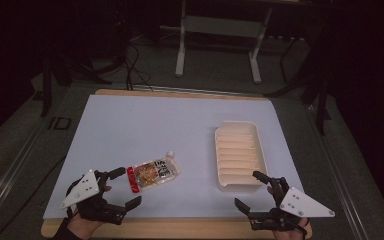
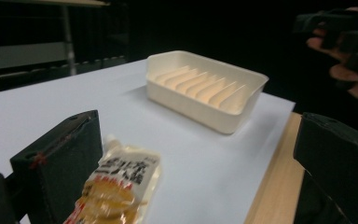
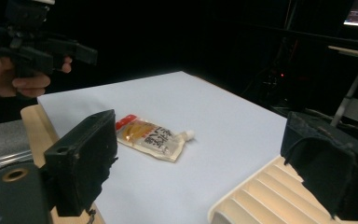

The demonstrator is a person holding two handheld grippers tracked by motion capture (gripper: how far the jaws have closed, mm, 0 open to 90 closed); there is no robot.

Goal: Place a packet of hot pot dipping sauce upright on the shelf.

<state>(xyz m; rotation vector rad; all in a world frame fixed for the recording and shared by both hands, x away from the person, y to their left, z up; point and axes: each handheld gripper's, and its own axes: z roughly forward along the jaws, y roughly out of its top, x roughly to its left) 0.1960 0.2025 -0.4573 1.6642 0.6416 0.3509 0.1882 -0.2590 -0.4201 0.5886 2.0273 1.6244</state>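
Observation:
A spouted food pouch (image 1: 152, 173) with a red bottom edge lies flat on the white sheet (image 1: 145, 130), left of centre near the front. My left gripper (image 1: 126, 187) stands open just left of it, its far jaw beside the pouch's red end, not gripping it. In the left gripper view the pouch (image 2: 119, 186) sits against the left jaw. A cream ribbed tray (image 1: 238, 155) rests empty at the right. My right gripper (image 1: 249, 189) is open at the tray's near end. In the right gripper view the pouch (image 3: 151, 138) lies ahead and the tray (image 3: 265, 196) sits low at right.
The white sheet covers a wooden board (image 1: 180, 227) whose bare edge runs along the front. Behind the table stand a metal frame (image 1: 220, 45), cables and dark floor. The sheet's middle and back are bare.

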